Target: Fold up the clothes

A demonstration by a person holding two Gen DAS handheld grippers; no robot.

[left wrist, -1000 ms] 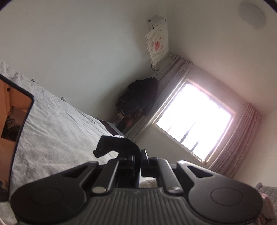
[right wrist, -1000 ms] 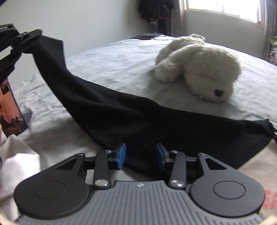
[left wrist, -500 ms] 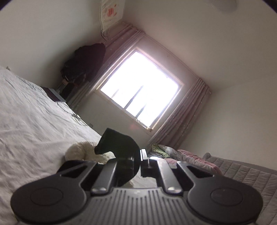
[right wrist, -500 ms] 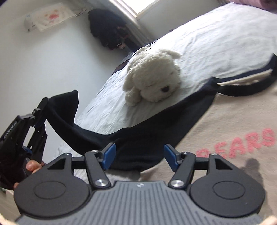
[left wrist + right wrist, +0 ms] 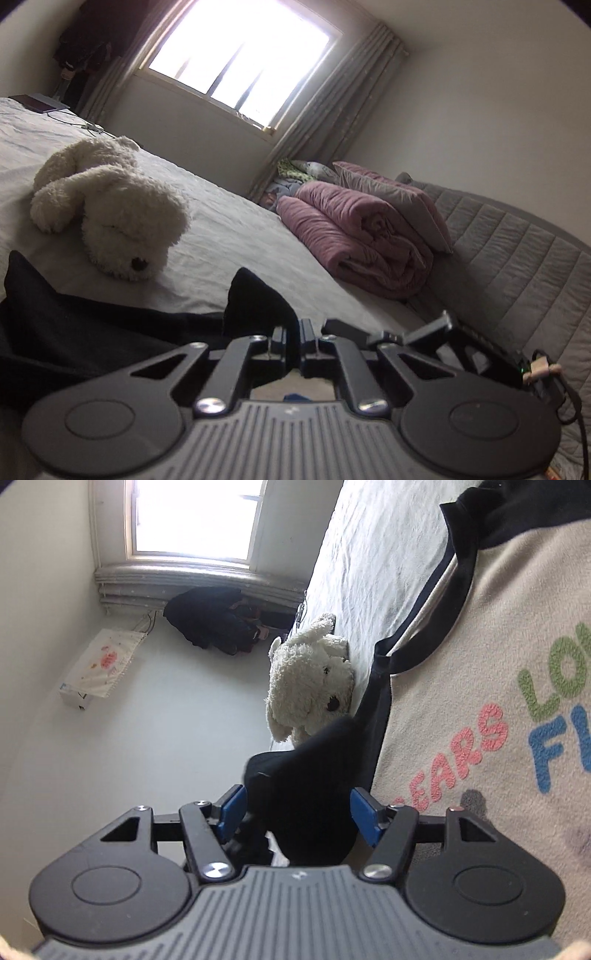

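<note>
On the white-sheeted bed (image 5: 229,229), a beige fleece sweatshirt with black sleeves and coloured lettering (image 5: 498,664) lies spread flat. Its black sleeve (image 5: 258,306) is pinched between the pressed-together jaws of the left gripper (image 5: 293,339), a fold of cloth standing up above them. The right gripper (image 5: 295,808) hovers with jaws spread wide, dark fabric between them but not clamped. A fluffy white plush dog (image 5: 110,206) rests just beyond the sleeve, near a rolled pink blanket (image 5: 354,240).
</note>
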